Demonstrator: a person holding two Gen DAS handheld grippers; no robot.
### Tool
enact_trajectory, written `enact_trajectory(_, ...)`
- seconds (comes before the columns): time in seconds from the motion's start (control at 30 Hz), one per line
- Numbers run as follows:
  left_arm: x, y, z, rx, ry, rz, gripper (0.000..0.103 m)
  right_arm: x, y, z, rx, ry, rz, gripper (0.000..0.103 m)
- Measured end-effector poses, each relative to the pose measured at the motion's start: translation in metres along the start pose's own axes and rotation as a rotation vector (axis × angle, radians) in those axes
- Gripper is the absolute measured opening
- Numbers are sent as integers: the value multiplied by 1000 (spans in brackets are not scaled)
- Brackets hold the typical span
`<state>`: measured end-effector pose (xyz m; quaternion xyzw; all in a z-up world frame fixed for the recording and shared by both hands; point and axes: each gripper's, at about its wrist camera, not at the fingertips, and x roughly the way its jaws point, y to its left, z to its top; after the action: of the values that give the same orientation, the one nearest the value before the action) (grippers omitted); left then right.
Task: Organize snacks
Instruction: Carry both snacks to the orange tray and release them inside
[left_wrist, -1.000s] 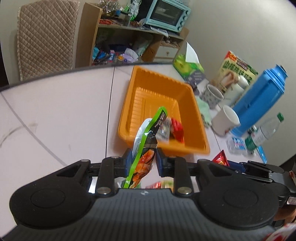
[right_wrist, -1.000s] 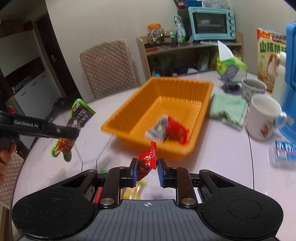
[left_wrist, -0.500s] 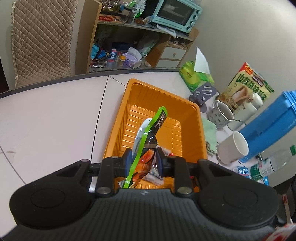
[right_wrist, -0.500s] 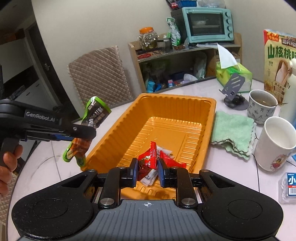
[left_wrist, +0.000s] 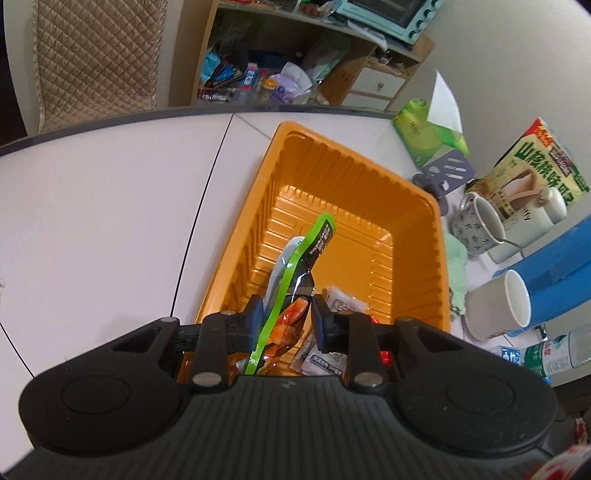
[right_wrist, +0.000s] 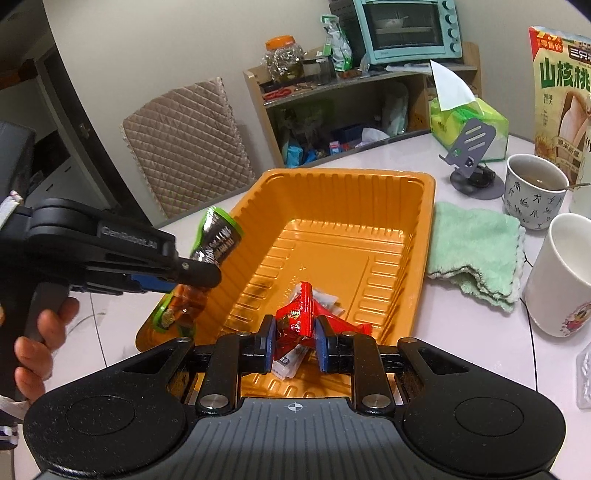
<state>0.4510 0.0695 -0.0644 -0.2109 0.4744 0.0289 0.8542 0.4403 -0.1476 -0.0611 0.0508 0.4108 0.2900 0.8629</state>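
An orange tray sits on the white table. My left gripper is shut on a green-edged snack packet and holds it over the tray's near left corner; it also shows in the right wrist view with the green-edged packet. My right gripper is shut on a red snack packet over the tray's near end. A white packet and another red packet lie in the tray.
Right of the tray lie a green cloth, a white mug, a patterned cup, a phone stand, a tissue box, a snack bag and a blue flask. A chair and shelf stand behind.
Both grippers have moved forward with their packets, from in front of the tray to over its near end. Both stay shut.
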Motion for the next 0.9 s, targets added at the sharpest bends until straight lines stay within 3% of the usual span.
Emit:
enact_trajectory(0.23,1,4,1,-8,5,-17,25,0,-2,1,11,0,8,23)
enact_trajectory(0.9,-29,5,-19,147,-36,-14,30,-13,-8,-2,10,25,12,23)
